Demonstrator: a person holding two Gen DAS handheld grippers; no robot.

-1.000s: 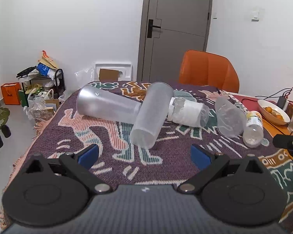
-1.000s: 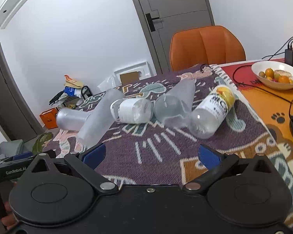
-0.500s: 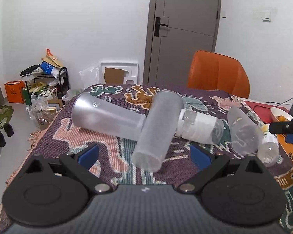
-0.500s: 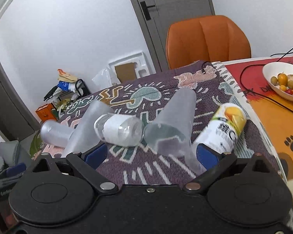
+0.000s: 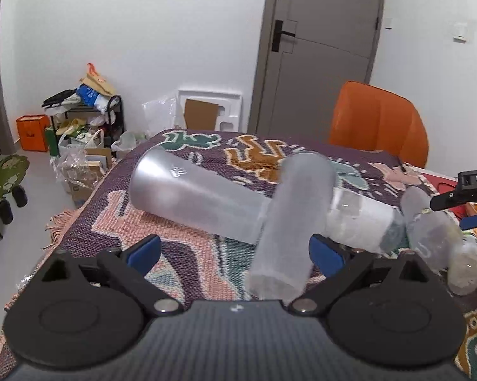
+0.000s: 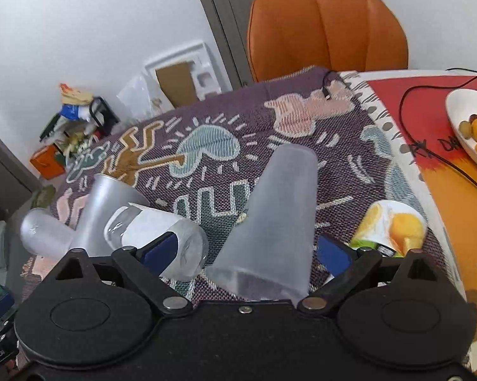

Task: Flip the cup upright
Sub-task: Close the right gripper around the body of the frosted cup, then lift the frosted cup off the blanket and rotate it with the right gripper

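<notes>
frosted cup [image 6: 270, 222] on its side, between spread right gripper [image 6: 245, 254] fingers

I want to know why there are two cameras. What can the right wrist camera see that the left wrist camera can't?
Only the right wrist view shows the bowl of fruit, the black cable and the picture of oranges on the bottle.

Only the left wrist view shows the door handle, the light switch and the green toy on the floor.

Both show the frosted cups lying on their sides on the patterned blanket, the orange chair, and an open gripper: left gripper, right gripper.
</notes>
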